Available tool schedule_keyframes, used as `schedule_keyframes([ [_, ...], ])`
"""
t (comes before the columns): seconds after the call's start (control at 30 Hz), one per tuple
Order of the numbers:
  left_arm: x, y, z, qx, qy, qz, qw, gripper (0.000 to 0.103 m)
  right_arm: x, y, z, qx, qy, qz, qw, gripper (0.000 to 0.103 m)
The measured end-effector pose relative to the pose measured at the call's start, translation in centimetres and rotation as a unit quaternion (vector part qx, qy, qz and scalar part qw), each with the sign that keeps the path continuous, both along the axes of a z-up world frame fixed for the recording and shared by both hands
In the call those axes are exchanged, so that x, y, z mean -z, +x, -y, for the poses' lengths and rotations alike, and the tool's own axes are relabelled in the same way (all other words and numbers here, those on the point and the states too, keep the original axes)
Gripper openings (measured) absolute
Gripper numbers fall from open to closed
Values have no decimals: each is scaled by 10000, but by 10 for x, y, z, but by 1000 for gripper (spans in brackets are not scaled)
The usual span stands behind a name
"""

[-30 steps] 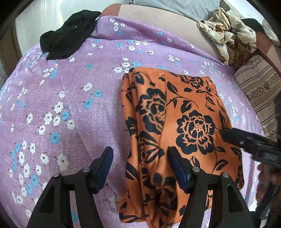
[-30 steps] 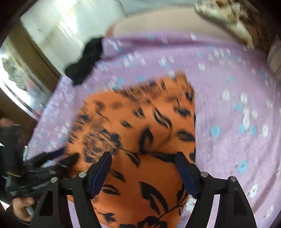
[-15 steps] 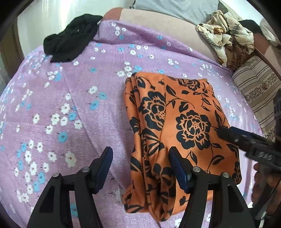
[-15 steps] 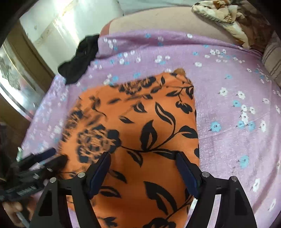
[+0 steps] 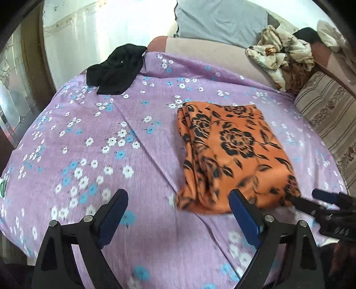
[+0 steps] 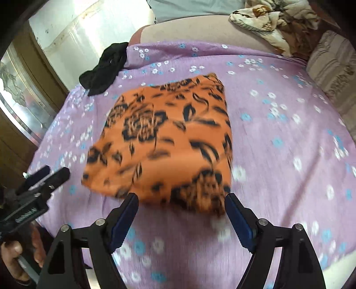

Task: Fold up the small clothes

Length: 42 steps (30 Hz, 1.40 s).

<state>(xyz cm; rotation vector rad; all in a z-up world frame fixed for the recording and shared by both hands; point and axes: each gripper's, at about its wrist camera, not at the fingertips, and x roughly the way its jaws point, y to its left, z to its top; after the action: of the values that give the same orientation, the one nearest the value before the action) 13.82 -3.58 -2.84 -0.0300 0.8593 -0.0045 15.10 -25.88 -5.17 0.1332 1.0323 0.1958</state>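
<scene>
- Left gripper (image 5: 178, 209): nearest in left wrist view, jaws opening, nothing btw them; over bare sheet just short of the cloth's near edge.
- Right gripper (image 6: 181, 210): jaws opening, empty; fingertips just at the cloth's near edge (blur – cannot tell if touching).
- Hand (image 6: 15, 255): lower left of right wrist view, holding the left gripper's handle.
- Orange floral cloth (image 5: 231, 151): folded into a rough rectangle, lying flat on bed, free of both grippers.
- Purple flowered sheet (image 5: 93, 142): covers bed, under everything.
- Black garment (image 5: 115, 69): crumpled, far left corner, well apart from orange cloth.
- Cream patterned bundle (image 5: 282, 57): far right, heaped.
- Striped cushion (image 5: 329, 111): right edge.
- Grey pillow (image 5: 222, 20): farthest back.
</scene>
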Motion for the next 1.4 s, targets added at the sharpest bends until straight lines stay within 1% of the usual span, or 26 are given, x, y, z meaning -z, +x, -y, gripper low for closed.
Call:
schedule_keyframes([
  [0.07, -4, -9, 3, -10, -7, -27, 10000, 93, 0, -15, -1, 62, -105, 54, 9999, 94],
  [0.2, -17, -28, 7, -27, -47, 62, 10000, 96, -6, -40, -5, 209, -337, 289, 9988, 103],
  [0.27, -21, -32, 8, -25, -51, 84, 9999, 96, -8, -47, -8, 194, -403, 389, 9982, 103],
  [0.33, -24, -35, 10, 15, -39, 13, 10000, 97, -9, -53, -9, 210, -439, 434, 9979, 103],
  [0.47, -29, -42, 16, -37, 197, 11, 9998, 97, -13, -57, -10, 161, -445, 453, 9978, 103],
  [0.63, -40, -48, 16, 80, 68, 132, 9999, 97, -19, -59, -11, 123, -453, 517, 9976, 103],
  [0.73, -46, -48, 20, 44, 267, 245, 9993, 97, -22, -58, -10, 102, -477, 531, 9974, 103],
  [0.87, -48, -45, 22, 15, 373, 324, 9988, 97, -26, -56, -10, 113, -477, 592, 9970, 103],
  [1.07, -41, -40, 17, -123, 296, 222, 9992, 97, -25, -54, -12, 44, -511, 564, 9971, 103],
  [1.13, -40, -40, 17, -101, 265, 211, 9994, 97, -25, -54, -12, 44, -510, 567, 9971, 103],
  [1.4, -54, -40, 31, 140, 341, 432, 9984, 97, -30, -49, -11, 44, -525, 631, 9966, 103],
])
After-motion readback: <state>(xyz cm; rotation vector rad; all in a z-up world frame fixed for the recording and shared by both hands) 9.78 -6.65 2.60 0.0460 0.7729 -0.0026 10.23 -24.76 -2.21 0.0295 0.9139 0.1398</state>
